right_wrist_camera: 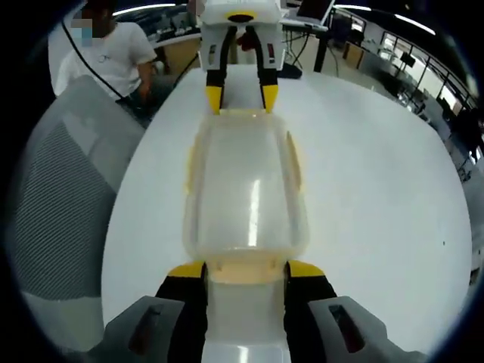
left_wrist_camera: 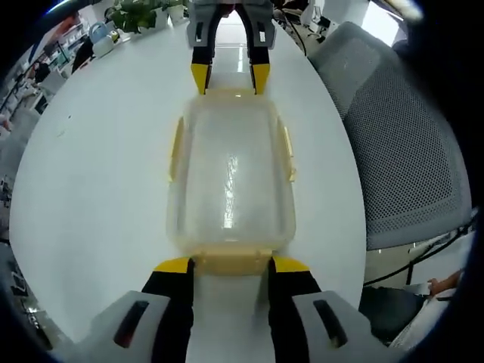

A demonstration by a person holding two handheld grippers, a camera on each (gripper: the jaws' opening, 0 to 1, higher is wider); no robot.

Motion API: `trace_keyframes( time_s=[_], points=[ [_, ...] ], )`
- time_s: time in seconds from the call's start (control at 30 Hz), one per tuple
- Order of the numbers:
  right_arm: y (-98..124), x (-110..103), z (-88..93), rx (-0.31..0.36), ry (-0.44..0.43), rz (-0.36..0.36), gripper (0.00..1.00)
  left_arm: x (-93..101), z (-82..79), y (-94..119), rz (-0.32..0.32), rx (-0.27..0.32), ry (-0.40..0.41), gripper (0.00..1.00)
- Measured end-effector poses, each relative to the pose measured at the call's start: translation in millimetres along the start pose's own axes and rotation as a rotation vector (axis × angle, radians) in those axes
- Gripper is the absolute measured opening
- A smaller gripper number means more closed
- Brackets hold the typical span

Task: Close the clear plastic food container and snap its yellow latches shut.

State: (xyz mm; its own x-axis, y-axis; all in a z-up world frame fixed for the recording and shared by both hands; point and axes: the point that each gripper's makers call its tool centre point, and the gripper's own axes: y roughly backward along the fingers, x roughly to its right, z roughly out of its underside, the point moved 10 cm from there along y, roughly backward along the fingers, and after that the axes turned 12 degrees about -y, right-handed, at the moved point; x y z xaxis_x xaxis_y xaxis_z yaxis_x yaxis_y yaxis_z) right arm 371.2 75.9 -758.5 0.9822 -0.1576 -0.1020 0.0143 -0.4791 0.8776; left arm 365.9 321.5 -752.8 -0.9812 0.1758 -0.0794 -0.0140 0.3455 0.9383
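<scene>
In the left gripper view, the left gripper rises from the bottom with its 2 yellow-tipped jaws spread about as wide as the end latch of the clear plastic food container. The tips sit at either side of that near yellow latch, touching or just beside it; the jaws are parted and clamp nothing. The container lies lid-on flat on the white table, lengthwise away from the camera. 1 yellow latch runs along its left long side, 1 along its right. At the far end the right gripper comes down from the top of the view, its 2 yellow tips parted at the far short edge, holding nothing.

In the right gripper view the same layout shows from the other end: the right gripper with 2 jaws open, tips flanking the near end latch of the container; then the 2 side latches; then the left gripper, tips apart at the far edge.

Count: 1 container, 2 grippers, 4 latches seen across both views.

Beyond the table, a grey mesh chair stands beside it, a person in a white shirt sits farther back, and 1 green plant stands at the table's far end.
</scene>
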Motion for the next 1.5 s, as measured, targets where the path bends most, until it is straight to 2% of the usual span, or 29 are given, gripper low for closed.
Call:
trace_keyframes(
  time_s=[0.6, 1.23, 1.5],
  points=[
    [20.4, -1.8, -5.2, -0.001, -0.001, 0.005, 0.38, -2.8, -8.8, 13.2, -0.003, 0.016, -0.006, 0.37],
    [39.8, -3.7, -13.7, 0.011, -0.023, 0.002, 0.38, -7.6, -15.5, 34.3, 0.003, 0.025, -0.014, 0.37],
    [50.9, -3.3, -16.9, 0.011, -0.03, 0.0, 0.38, -9.2, -23.3, 45.6, -0.002, 0.024, -0.005, 0.37]
  ],
)
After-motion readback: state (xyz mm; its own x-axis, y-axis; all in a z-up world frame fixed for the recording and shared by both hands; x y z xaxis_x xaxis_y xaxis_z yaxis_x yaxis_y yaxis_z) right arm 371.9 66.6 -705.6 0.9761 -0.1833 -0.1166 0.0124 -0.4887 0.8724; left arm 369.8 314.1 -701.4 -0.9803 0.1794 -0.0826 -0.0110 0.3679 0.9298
